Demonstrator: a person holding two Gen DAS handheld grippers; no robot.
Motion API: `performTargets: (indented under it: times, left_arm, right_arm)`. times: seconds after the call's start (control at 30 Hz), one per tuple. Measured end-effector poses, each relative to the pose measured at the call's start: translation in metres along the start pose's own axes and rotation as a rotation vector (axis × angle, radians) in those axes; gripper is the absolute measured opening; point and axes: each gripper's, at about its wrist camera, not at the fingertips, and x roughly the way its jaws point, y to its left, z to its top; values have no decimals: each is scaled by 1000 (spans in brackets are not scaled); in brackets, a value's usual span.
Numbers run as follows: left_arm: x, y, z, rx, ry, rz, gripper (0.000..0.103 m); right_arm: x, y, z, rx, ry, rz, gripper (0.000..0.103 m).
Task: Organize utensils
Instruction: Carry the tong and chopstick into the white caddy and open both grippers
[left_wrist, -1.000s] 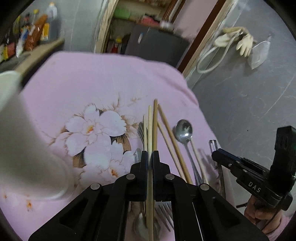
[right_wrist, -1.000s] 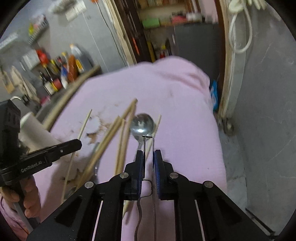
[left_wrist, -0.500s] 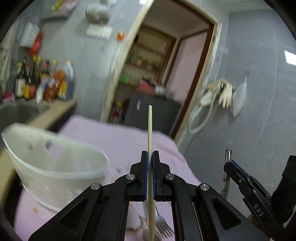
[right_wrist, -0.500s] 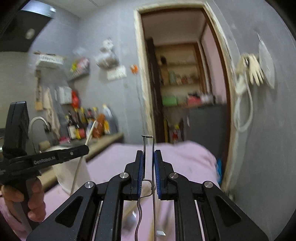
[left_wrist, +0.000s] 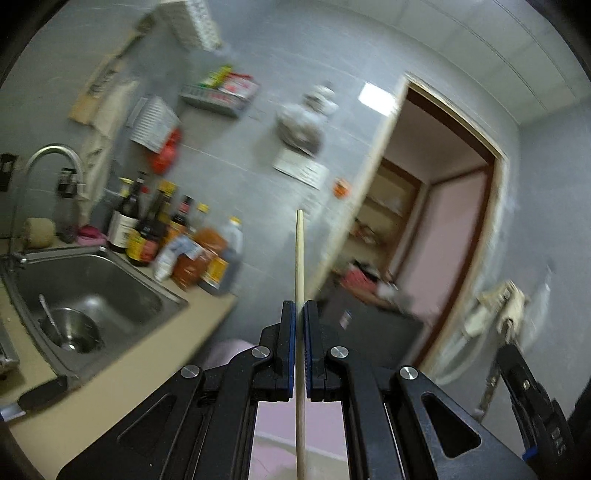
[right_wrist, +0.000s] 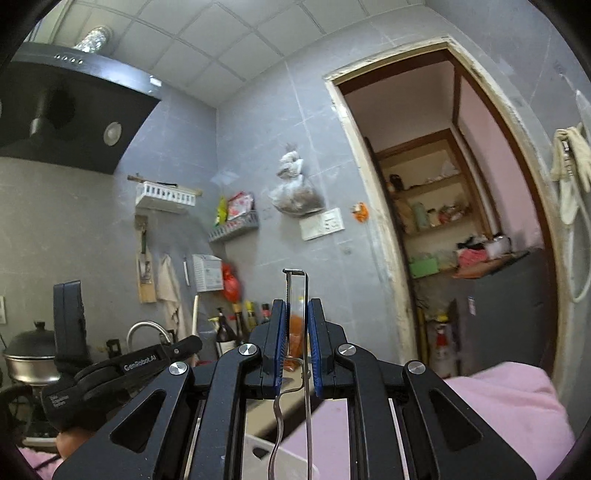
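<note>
Up in the air, both tools point at the kitchen wall rather than at the work surface. One wooden chopstick (left_wrist: 299, 258) stands upright between the fingers of the left hand-held gripper (left_wrist: 300, 314); the blue pads are pressed close on its shaft, so it is clamped, with the tip rising above the fingers and the lower end running down out of the picture. One thin metal utensil (right_wrist: 297, 295), a wire-framed piece with a toothed edge along one side, stands upright in the right hand-held gripper (right_wrist: 296, 314); its fingers are narrowed onto the frame on both sides, and its bent handle hangs down below them.

From the left camera, one steel sink (left_wrist: 85, 288) sits in the bench (left_wrist: 122, 376), with one steel bowl (left_wrist: 70, 332) inside it and one spoon-like handle leaning in the bowl. A cluster of bottles (left_wrist: 177, 243) stands on the bench beside the sink; blur prevents an exact count. One tap (left_wrist: 51, 158) arches over the sink.

From the right camera, pink cloth (right_wrist: 509, 413) shows at the lower right, and part of a white basket (right_wrist: 258, 450) lies below the fingers. One black range hood (right_wrist: 66, 110) hangs at the upper left, one lidded pot (right_wrist: 29, 350) sits below it, and one bag (right_wrist: 295, 188) hangs on the wall.
</note>
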Motion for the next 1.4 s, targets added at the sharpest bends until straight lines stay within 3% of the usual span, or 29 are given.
performTargets:
  times: [0.27,0.53,1.03,1.17,1.33,1.4]
  left_arm:
    - [25,46,-9,-36,-61,107,2]
    - [26,46,-43,-1,-38,173,2]
    - [14,44,-63,19,119,154,3]
    - [9,43,-64,16,163,129,5]
    - [2,37,-64,26,184,102,24]
    - [-2,35,-63,27,188,91,24]
  right_arm:
    - [30,7,-36,-47,47,-7,10]
    - [39,-1,-67,-65,144,-22,10]
    - [34,-3,-86,-56,297,6,13]
    - [30,-4,-85,-40,309,17,25]
    - [24,-5,-80,-34,312,27,26]
    - [21,-6,-76,-27,306,27,28]
